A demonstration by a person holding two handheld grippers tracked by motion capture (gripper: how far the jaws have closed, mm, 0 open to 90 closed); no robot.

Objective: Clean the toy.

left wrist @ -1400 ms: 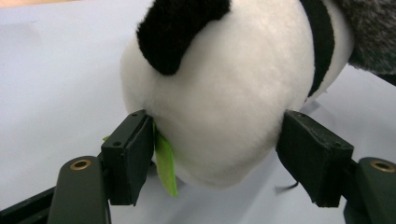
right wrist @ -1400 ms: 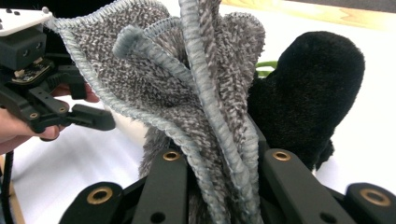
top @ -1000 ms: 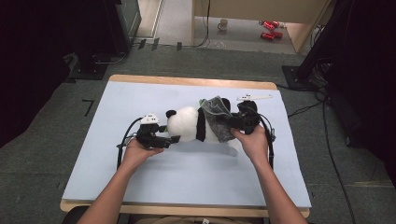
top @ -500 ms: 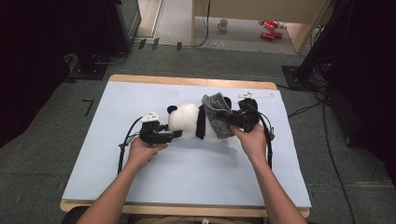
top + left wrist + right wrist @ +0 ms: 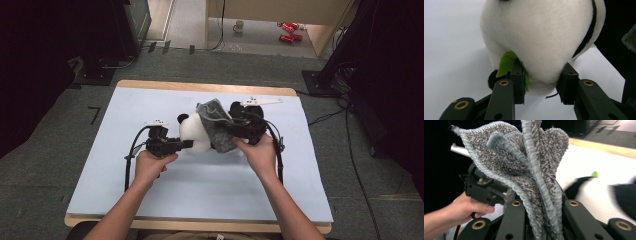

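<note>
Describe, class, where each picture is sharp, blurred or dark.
High view: table evenly lit, surroundings dark. Left gripper view: panda toy sharp and bright, dark at right. Right gripper view: grey cloth crisp, the black-and-white toy behind it smeared, background black at left.

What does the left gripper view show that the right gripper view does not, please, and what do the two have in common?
The left gripper view alone shows the green felt leaf against one pad and the left gripper, whose jaws have just been closing, pressing on the panda's white plush body.

The right gripper view alone shows the grey cloth bunched upright between the right gripper jaws, plus a wooden table edge.

Both share the plush panda and the pale table cover.
</note>
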